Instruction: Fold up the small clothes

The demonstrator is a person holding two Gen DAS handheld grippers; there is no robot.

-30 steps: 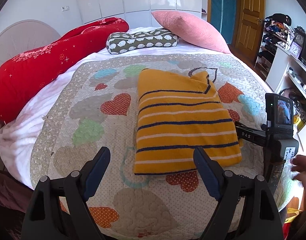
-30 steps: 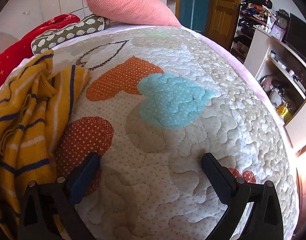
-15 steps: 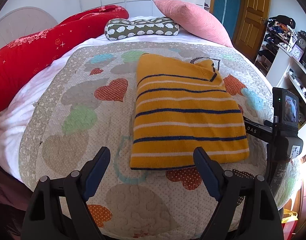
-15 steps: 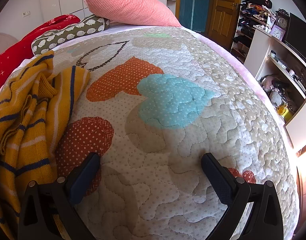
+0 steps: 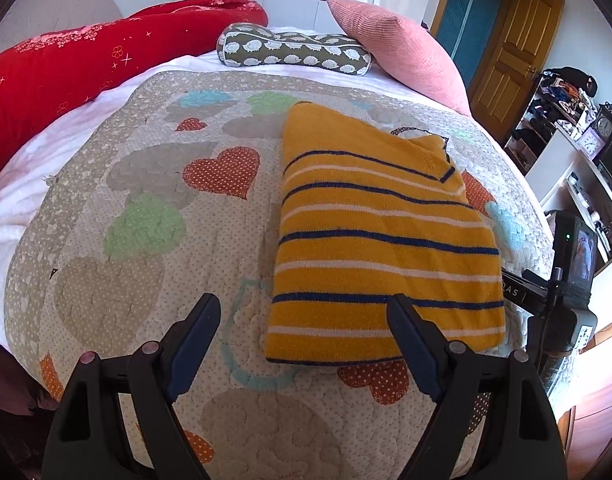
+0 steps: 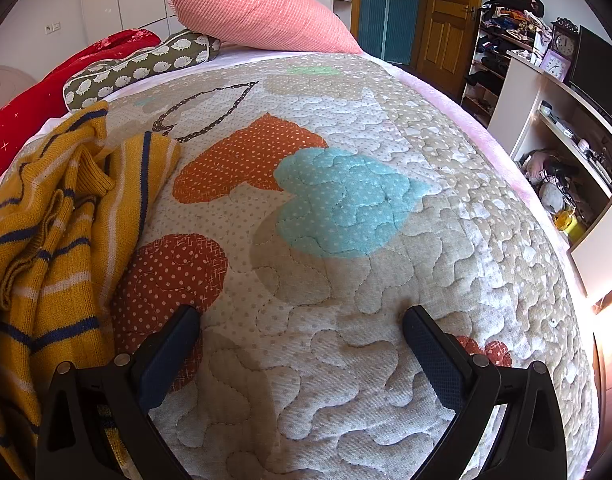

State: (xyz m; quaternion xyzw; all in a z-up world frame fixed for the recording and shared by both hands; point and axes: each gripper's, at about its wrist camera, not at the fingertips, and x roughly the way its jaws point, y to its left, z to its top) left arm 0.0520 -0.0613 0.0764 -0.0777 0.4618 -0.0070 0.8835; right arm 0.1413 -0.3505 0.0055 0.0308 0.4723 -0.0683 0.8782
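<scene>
A yellow sweater with navy and white stripes (image 5: 381, 236) lies folded into a rectangle on the heart-patterned quilt (image 5: 154, 208). My left gripper (image 5: 304, 320) is open and empty, held above the quilt just in front of the sweater's near edge. In the right wrist view the sweater's layered edge (image 6: 54, 232) shows at the left. My right gripper (image 6: 300, 332) is open and empty, low over the bare quilt (image 6: 345, 280) to the right of the sweater. The right gripper's body (image 5: 561, 280) shows at the right edge of the left wrist view.
A red bolster (image 5: 66, 64), a green patterned pillow (image 5: 294, 50) and a pink cushion (image 5: 401, 48) lie at the head of the bed. White shelves with clutter (image 6: 561, 152) and a wooden door (image 6: 449, 12) stand to the right of the bed.
The left gripper has risen and tilted, so the folded sweater sits more central in its view. The hand at the right edge has gone from view. The right gripper has barely moved.
</scene>
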